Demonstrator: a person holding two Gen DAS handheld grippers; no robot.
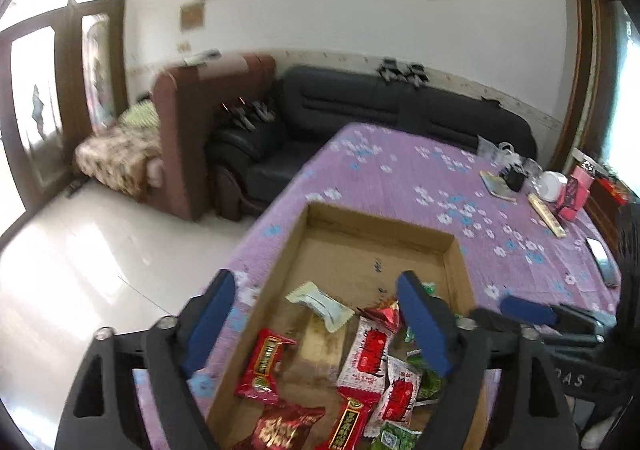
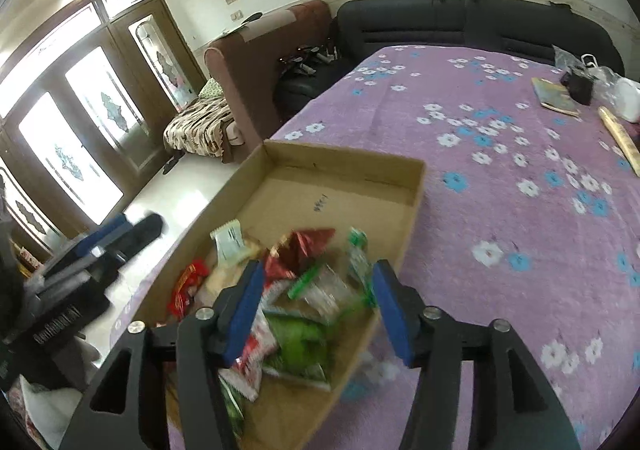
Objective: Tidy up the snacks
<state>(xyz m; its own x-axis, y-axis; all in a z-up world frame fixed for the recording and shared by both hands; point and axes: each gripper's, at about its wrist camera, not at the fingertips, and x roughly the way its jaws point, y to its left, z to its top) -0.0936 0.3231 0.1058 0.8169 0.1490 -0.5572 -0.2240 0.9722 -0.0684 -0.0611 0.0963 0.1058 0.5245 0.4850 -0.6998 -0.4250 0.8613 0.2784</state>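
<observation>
A shallow cardboard tray [image 1: 454, 262] lies on the purple flowered cloth [image 2: 500, 178], with red, green and white snack packets [image 1: 362, 360] at its near end; their print is unreadable. Both the left gripper [image 1: 316, 324] and the right gripper [image 2: 320, 310] stand released above them, grasping nothing.

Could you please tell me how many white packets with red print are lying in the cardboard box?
2. One white packet lies midway across the cardboard box; the second packet lies just lower right of it, nearer the camera. More may hide beneath other snacks.
</observation>
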